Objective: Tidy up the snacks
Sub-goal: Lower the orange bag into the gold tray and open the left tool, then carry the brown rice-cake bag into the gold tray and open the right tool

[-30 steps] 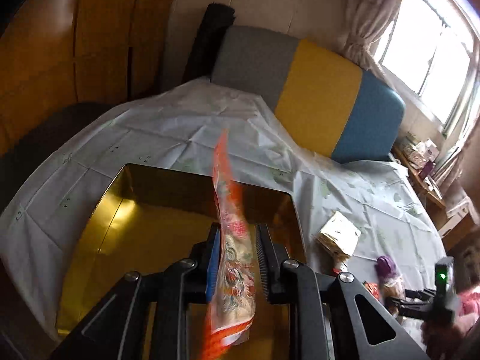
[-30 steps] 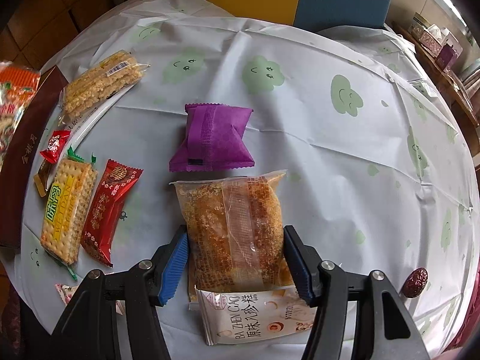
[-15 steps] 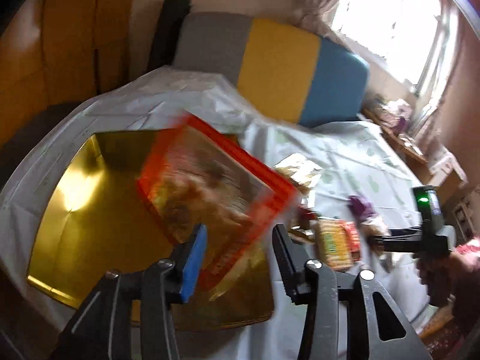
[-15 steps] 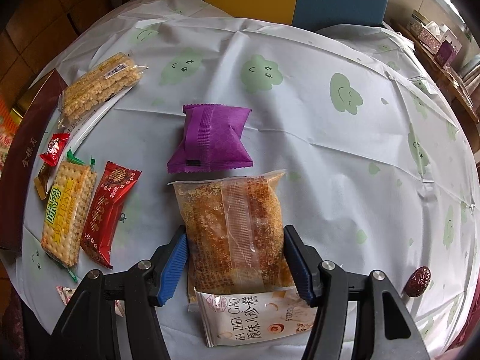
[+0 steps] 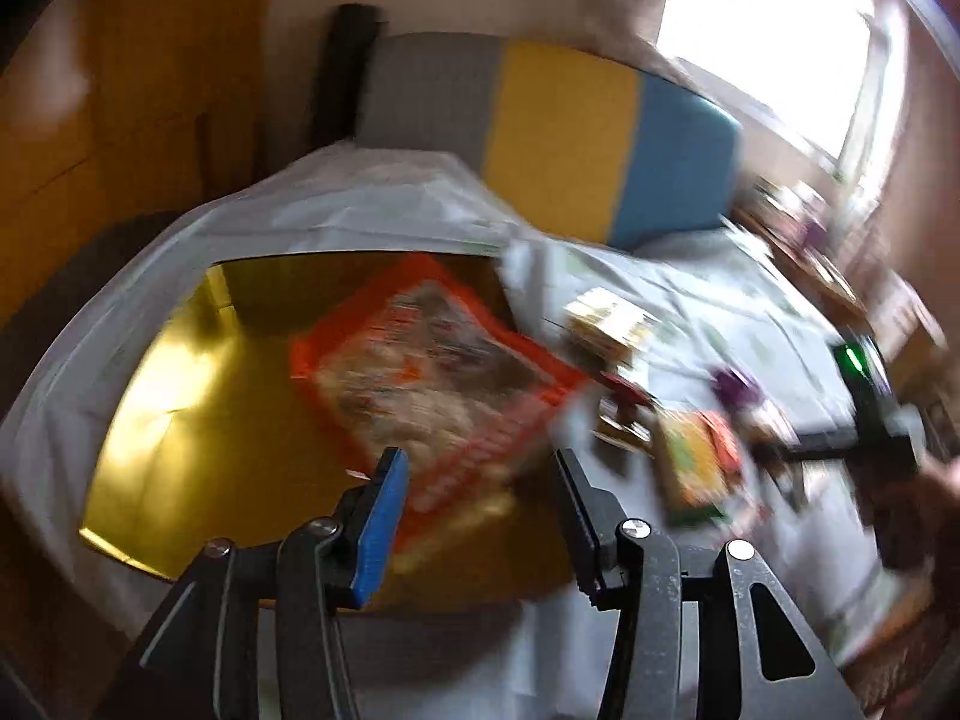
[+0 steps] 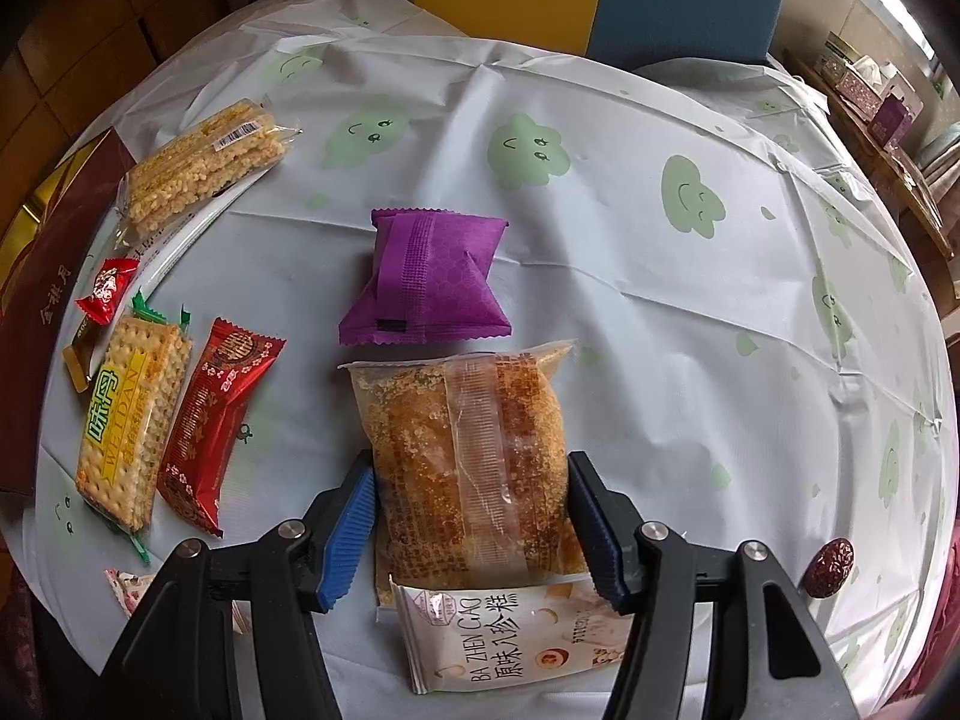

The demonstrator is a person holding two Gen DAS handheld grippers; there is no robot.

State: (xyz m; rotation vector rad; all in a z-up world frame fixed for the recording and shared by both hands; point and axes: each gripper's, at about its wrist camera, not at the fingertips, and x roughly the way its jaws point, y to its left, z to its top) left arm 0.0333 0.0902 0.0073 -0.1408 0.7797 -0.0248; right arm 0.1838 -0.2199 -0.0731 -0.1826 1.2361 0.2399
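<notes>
"WEIDAN" on cracker pack (image 6: 129, 420), "BA ZHEN GAO" on white packet (image 6: 516, 630)

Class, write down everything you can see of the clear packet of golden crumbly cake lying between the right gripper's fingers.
The clear cake packet is a transparent plastic wrapper with a ribbed seam down its middle, holding a golden-brown, crumb-coated cake. It lies flat and lengthwise on the cloud-print tablecloth, just below the purple packet. Its near end overlaps a white packet printed "BA ZHEN GAO". The right gripper straddles it, blue-padded fingers flanking its sides; whether they press it I cannot tell.
</notes>
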